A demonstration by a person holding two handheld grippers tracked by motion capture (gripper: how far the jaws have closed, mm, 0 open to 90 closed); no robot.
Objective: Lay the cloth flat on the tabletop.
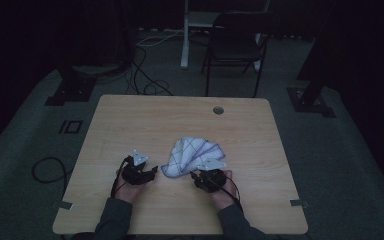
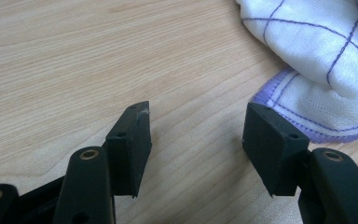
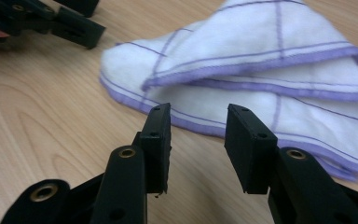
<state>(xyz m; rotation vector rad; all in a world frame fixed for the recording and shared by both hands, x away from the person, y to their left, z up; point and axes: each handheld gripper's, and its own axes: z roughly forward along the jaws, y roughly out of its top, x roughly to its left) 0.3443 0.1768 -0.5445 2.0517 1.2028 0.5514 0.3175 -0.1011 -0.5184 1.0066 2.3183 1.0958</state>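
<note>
Cloth (image 1: 194,155): white with purple grid lines and purple hem, folded into loose overlapping layers. It lies on the bench (image 1: 145,120) just right of centre in the lower half of the high view, between the two hands.

Left hand-held gripper (image 1: 139,172): lower left of the cloth in the high view, resting low over bare wood. In the left gripper view its jaws stand wide apart, released, nothing between them. The cloth (image 2: 317,60) fills the upper right of that frame; its hemmed corner lies just beyond the tip of the right-hand jaw. Whether they touch, cannot tell.

Right hand-held gripper (image 1: 209,176): at the cloth's lower right edge in the high view. In the right gripper view the jaws stand partly apart, not gripping; the gap holds bare wood. The cloth (image 3: 261,79) hem runs across the frame just past both fingertips. The left hand-held gripper (image 3: 81,28) shows at the upper left of this frame.

Surroundings, high view: a folding chair (image 1: 236,42) beyond the far edge of the bench, cables (image 1: 145,75) on the floor at upper left, a round grommet (image 1: 218,110) near the far edge of the bench.
</note>
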